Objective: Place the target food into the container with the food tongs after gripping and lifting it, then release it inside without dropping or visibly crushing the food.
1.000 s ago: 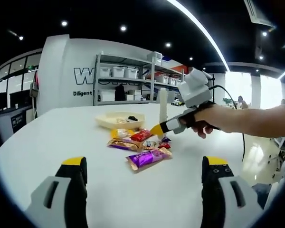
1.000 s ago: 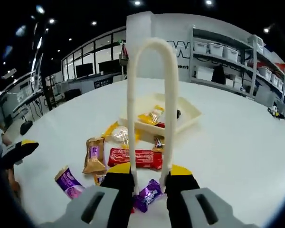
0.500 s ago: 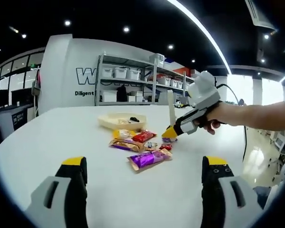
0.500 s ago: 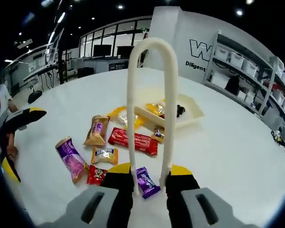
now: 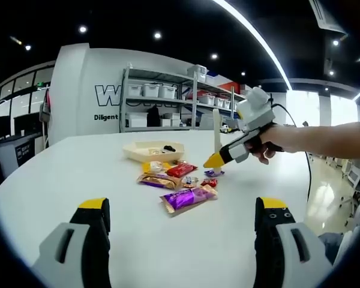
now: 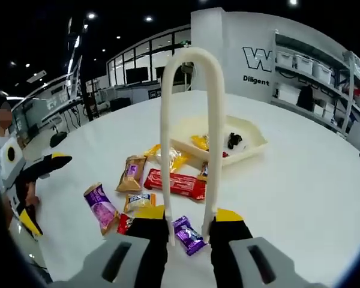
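R gripper [image 6: 189,223] is clamped on the cream tongs [image 6: 189,120], whose loop rises up the middle of the right gripper view; the same gripper shows in the left gripper view at [image 5: 219,157], held in a hand [image 5: 265,144] above the snack pile. Vs half a sec ago it's been raised and tipped a bit: the table [image 6: 312,198] sits lower in its view and the small purple candy [image 6: 188,235], prob the target, lies flat on the table between the tong arms near their lower end, not lifted. Tong tips are hidden behind the jaws, so can't tell if they touch the wrapper. Means the grip step isn't done yet; looks like the approach is being re-lined. L gripper [image 5: 183,211] hangs wide apart, holding nothing, low over bare table well short of the pile, same as before. Other snacks nearby: long red bar [image 6: 175,183], bigger purple pack [image 6: 101,207], tan pack [image 6: 130,173]. The cream tray [image 6: 252,144], w/ a few items already inside, sits beyond the pile, apart from the candy.
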The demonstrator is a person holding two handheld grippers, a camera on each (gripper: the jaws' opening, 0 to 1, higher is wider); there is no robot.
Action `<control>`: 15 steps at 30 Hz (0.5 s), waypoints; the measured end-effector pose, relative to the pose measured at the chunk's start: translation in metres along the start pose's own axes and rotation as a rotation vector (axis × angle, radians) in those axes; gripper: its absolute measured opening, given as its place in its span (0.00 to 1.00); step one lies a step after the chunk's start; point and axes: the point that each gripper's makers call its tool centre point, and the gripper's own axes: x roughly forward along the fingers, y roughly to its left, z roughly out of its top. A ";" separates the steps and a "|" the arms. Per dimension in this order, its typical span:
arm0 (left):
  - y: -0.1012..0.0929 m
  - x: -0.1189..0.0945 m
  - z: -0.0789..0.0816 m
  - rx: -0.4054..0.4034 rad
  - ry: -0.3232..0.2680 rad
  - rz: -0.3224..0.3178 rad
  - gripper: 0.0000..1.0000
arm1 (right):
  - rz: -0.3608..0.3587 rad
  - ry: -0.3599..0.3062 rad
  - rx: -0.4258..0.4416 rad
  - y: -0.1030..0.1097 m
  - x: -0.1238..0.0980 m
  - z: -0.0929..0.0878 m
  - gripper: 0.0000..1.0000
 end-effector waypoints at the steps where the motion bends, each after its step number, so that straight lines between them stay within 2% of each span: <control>1: 0.000 0.000 0.001 -0.003 -0.002 -0.001 0.99 | 0.012 -0.002 0.020 0.001 0.000 0.000 0.21; 2: 0.000 0.000 0.001 -0.004 -0.003 -0.001 0.99 | 0.041 -0.007 0.017 0.004 0.001 0.001 0.21; 8: 0.003 0.001 0.000 -0.014 0.001 0.005 0.99 | 0.068 -0.003 -0.010 0.002 0.011 0.005 0.22; 15: 0.003 0.003 0.001 0.000 0.006 -0.001 0.99 | 0.114 -0.002 -0.050 0.015 0.004 0.004 0.22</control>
